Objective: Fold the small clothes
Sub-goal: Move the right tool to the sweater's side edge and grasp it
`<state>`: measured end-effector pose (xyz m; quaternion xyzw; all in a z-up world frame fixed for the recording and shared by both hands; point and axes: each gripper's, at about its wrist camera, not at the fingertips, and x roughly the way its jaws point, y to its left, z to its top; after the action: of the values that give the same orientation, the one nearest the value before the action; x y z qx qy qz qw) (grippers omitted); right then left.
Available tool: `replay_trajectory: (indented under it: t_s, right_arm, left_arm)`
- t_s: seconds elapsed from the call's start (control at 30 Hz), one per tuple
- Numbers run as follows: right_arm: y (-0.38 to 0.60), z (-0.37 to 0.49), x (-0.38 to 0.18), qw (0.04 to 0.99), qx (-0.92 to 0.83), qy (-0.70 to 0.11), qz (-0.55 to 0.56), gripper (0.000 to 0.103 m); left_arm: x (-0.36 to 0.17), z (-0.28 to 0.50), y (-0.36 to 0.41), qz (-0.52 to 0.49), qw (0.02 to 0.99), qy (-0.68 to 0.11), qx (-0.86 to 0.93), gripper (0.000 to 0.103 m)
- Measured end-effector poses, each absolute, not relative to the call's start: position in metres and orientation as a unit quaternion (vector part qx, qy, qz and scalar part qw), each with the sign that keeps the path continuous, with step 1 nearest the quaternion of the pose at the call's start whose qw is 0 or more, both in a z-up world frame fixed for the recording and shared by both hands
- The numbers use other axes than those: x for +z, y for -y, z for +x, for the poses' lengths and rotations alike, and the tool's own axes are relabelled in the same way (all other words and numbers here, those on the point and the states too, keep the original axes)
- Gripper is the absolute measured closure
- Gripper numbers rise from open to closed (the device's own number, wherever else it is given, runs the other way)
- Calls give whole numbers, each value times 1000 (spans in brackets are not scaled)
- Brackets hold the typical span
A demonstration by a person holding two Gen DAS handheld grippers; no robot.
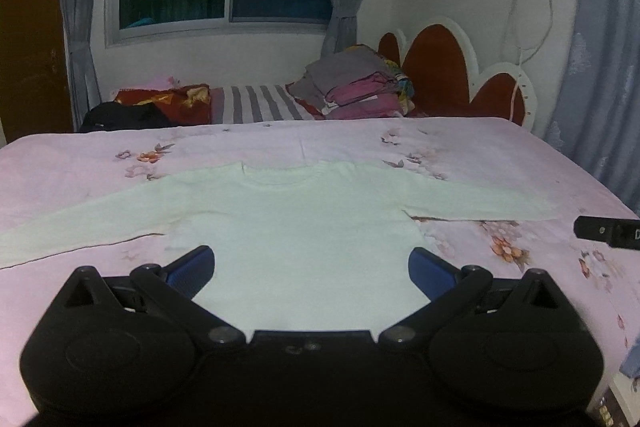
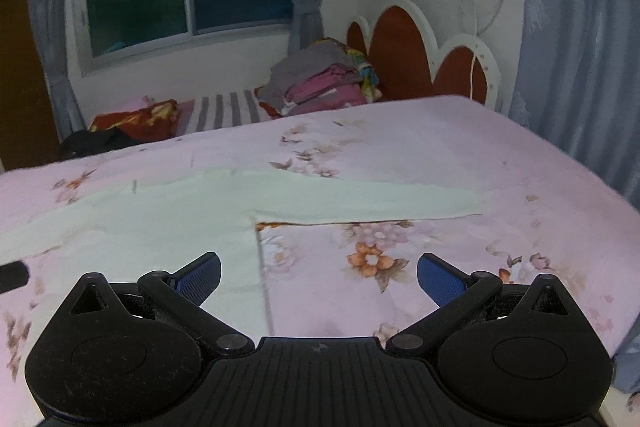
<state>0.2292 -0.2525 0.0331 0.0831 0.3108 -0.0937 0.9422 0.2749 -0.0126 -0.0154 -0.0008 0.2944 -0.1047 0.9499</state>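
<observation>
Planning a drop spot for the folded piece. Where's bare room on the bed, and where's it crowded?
Free: pink floral sheet beyond the white shirt, up to the headboard; also the patch below the shirt's sleeve, ahead of the open right gripper. Crowded: far edge, with the folded clothes stack and black garment.

Spread flat mid-bed (image 1: 460,143): shirt (image 1: 304,223), sleeves toward left and right edges; stacked clothes (image 1: 352,87) behind, near headboard (image 1: 436,63).

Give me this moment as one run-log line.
shirt: flat, unfolded, sleeves out | left gripper: open, over hem | right gripper: open, at shirt's side edge | bed
</observation>
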Motion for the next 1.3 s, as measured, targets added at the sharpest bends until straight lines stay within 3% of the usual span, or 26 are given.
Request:
replay_trajectory:
  t_s: [0.33,0.37,0.4,0.43,0.47,0.8,1.1,1.13,1.17,1.2,1.3]
  right_arm:
    - [400,335,-27,925,-152,-312,152,1]
    - [416,342,-34,923,-158,-311,163,5]
    - [433,350,-42,920,-164,-311,173,19]
    - [450,360,-52,914,-165,-319,190,55]
    - [465,367,-61,905,-170,-329,210,62]
    - [549,388,-126,852,-199,-347,337,62]
    - [564,385,-132,850,-187,-325,369,62]
    - [566,385,-133,850,-184,-323,374,65]
    - [567,386,-133,850,-181,-320,378,78]
    - [569,385,-134,848,-174,-322,384,84]
    - [569,381,-139,837,-167,-324,408,86]
  left_arm:
    - [-49,370,74,27,936,-347,-59,0]
    - [-52,379,80,28,935,-350,-57,0]
    - [-55,386,85,30,933,-353,-53,0]
    - [-59,391,89,31,932,-357,-49,0]
    - [-62,398,94,31,931,-361,-45,0]
    - [-83,432,106,40,917,-397,-14,0]
    - [-80,440,108,39,915,-403,3,0]
    - [-79,441,108,39,915,-402,4,0]
    - [-78,441,107,37,915,-401,5,0]
    - [-76,441,106,34,916,-401,6,0]
    - [-75,442,100,17,916,-401,10,0]
